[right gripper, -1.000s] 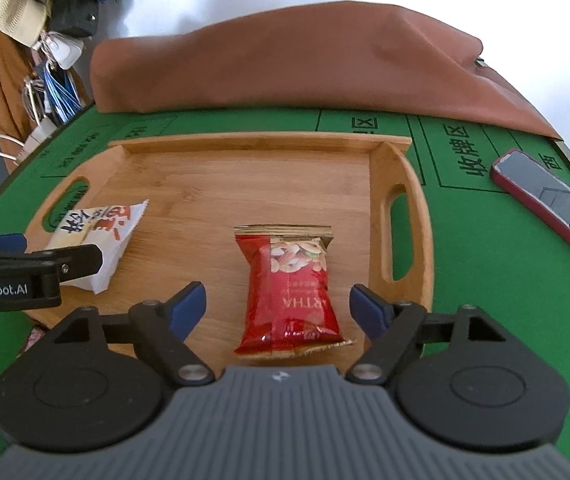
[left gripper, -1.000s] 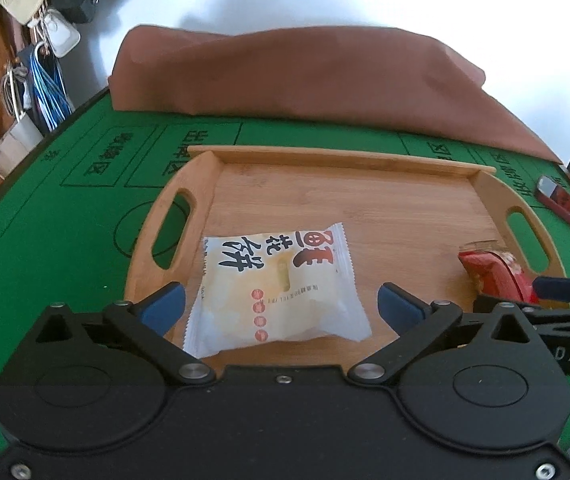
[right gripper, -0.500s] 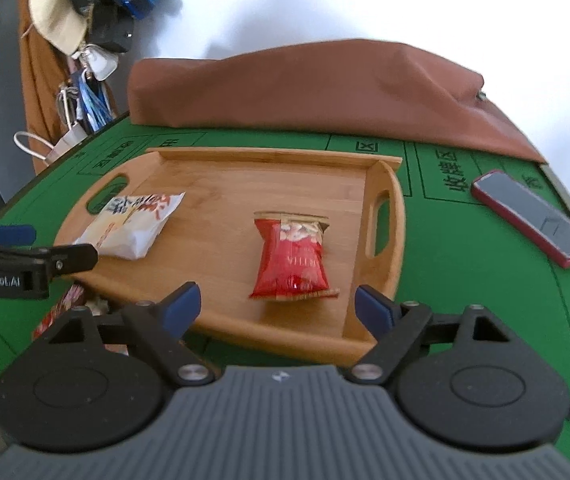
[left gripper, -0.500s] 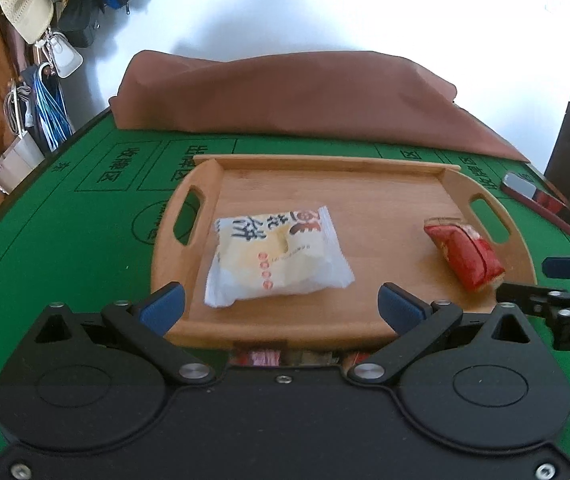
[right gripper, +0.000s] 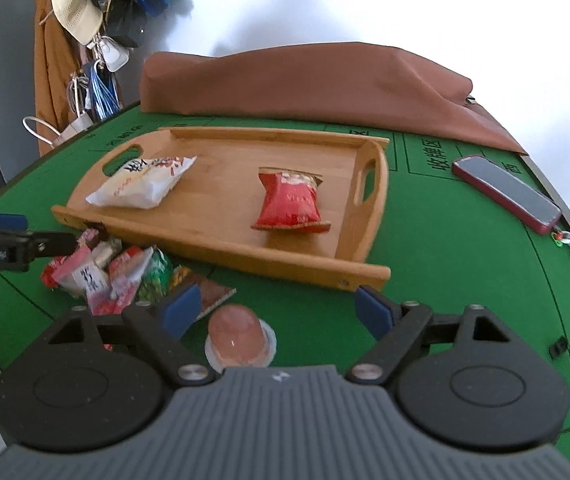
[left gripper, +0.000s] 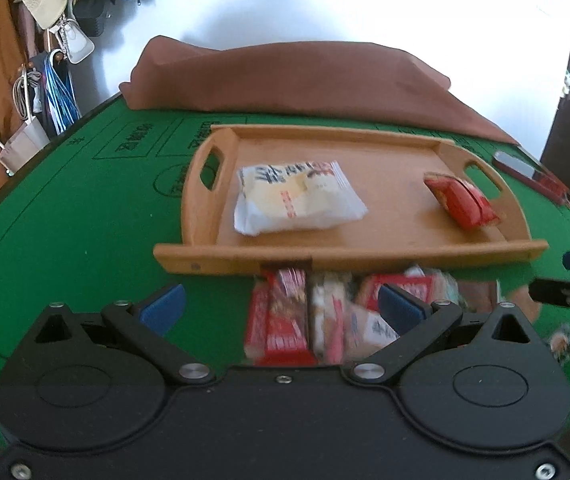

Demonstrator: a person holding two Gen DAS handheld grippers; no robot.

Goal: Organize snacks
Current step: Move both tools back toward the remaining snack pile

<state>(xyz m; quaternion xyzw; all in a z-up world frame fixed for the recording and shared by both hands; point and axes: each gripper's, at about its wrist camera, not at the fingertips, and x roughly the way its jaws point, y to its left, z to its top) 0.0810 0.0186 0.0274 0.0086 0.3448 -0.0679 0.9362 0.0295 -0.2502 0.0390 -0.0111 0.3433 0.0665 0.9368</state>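
Both my tools are spread wide and hold nothing. Nearest my right tool (right gripper: pixel 277 306) sits a pink jelly cup (right gripper: pixel 240 337) on the green counter (right gripper: pixel 465 264). My left tool (left gripper: pixel 281 304) hangs over a loose pile of snack packets (left gripper: pixel 317 316) lying just in front of the wooden tray (left gripper: pixel 349 258). Farther on, inside the tray, a white pastry packet (left gripper: pixel 295 198) lies toward its left end and a red snack bag (right gripper: pixel 289 204) toward its right, well apart. Right of the tray rests a phone (right gripper: pixel 507 192); a brown cloth (right gripper: pixel 309 80) lies along the far edge.
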